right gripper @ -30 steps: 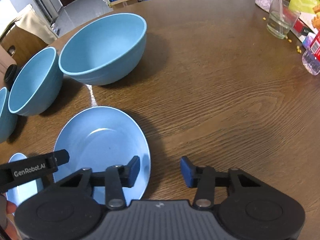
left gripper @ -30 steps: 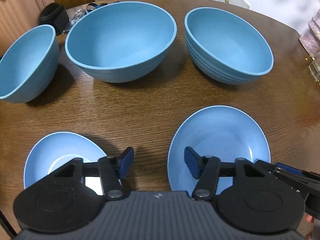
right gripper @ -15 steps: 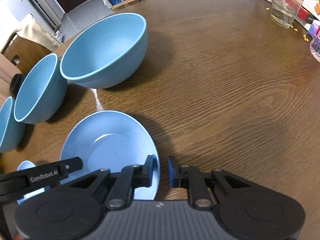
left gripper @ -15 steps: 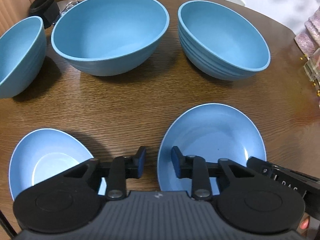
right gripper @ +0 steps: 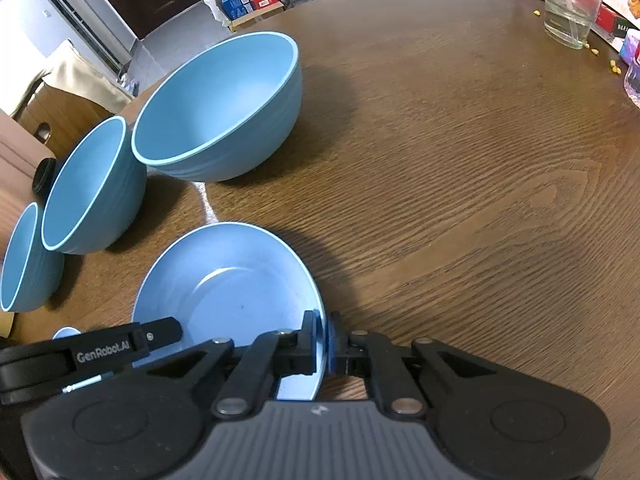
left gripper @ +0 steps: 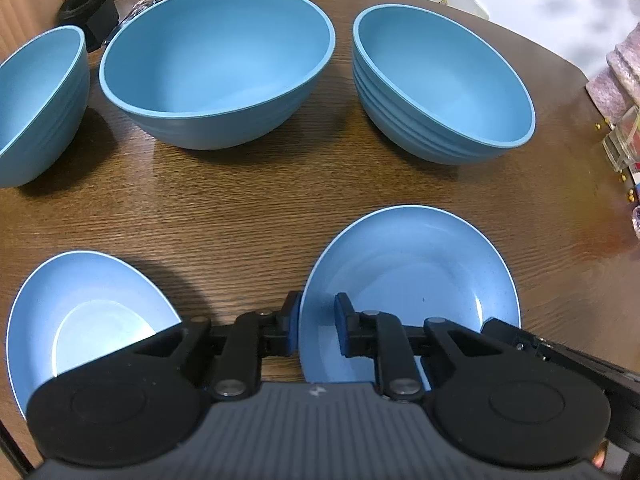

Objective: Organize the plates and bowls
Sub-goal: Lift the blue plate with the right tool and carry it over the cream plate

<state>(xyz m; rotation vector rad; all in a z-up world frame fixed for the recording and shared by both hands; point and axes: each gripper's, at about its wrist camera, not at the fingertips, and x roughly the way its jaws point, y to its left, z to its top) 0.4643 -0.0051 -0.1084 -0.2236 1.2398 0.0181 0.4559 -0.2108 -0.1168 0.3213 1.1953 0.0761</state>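
A large blue plate (left gripper: 412,280) lies on the brown table, also in the right wrist view (right gripper: 228,292). My left gripper (left gripper: 317,330) straddles its left rim, jaws narrowed but with a gap around the rim. My right gripper (right gripper: 321,340) is shut on the plate's right rim. A smaller blue plate (left gripper: 80,312) lies to the left. Three blue bowls stand behind: a small one (left gripper: 36,100), the largest (left gripper: 216,60) and a ribbed one (left gripper: 440,80).
A drinking glass (right gripper: 570,12), scattered crumbs and boxes sit at the table's far right. A black object (left gripper: 88,4) lies at the far left edge. Bare wooden table (right gripper: 460,180) stretches right of the plate.
Both grippers moved in on the large plate and closed from wide open: the right clamped its right rim, the left narrowed around its left rim.
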